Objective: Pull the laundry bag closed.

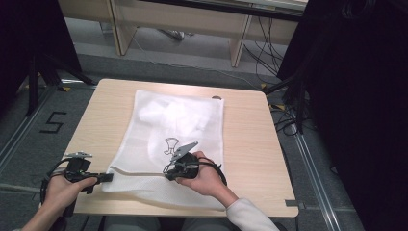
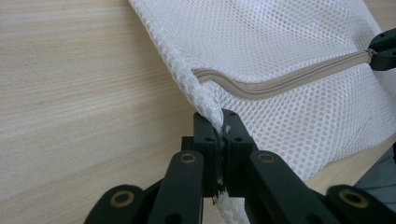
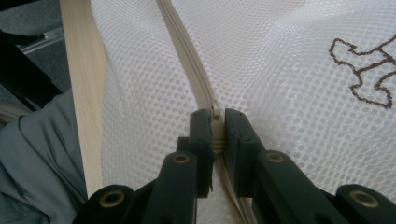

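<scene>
Evidently the white mesh laundry bag (image 1: 168, 139) lies flat on the bench (image 1: 245, 139) so its zipper (image 2: 280, 81) can run. The left gripper (image 2: 219, 122) has its jaws clamped on the bag's corner, anchoring it, while the right gripper (image 3: 215, 122) pinches the zipper pull (image 3: 216, 112) between its jaws.

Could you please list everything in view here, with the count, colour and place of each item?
mesh laundry bag: one, white, flat across the table's middle
zipper: one, beige, along the bag's near edge
zipper pull: one, at the right gripper's tips
outline motif: one, brown, on the mesh
table: one, light wood
left gripper: one, black, shut on the bag's corner
right gripper: one, black, shut on the zipper pull
</scene>
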Demonstrator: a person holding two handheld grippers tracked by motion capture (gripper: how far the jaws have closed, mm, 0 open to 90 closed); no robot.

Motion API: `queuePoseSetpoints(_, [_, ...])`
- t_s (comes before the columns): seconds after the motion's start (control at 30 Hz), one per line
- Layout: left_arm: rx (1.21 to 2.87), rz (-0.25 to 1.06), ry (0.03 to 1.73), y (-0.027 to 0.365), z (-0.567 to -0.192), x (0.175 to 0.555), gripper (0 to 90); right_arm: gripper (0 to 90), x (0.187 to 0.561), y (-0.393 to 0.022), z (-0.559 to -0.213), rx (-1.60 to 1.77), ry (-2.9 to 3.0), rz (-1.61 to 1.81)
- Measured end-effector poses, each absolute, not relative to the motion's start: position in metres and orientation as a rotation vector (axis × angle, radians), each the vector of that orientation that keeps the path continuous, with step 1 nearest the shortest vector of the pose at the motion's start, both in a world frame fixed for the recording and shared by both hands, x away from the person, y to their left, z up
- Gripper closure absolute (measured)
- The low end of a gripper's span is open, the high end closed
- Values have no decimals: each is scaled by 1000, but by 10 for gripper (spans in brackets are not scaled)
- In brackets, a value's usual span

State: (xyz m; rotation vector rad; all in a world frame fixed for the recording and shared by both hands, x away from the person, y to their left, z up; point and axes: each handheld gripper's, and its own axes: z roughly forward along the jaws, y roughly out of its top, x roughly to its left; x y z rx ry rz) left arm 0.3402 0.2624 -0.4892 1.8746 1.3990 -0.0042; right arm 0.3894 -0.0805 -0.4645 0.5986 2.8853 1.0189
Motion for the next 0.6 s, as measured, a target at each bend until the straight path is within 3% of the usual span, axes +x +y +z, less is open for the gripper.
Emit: queuePoseSetpoints(0.6, [1869,-8,1401,263,-489,340,859,826,389,-86,-462,618,2882,1029])
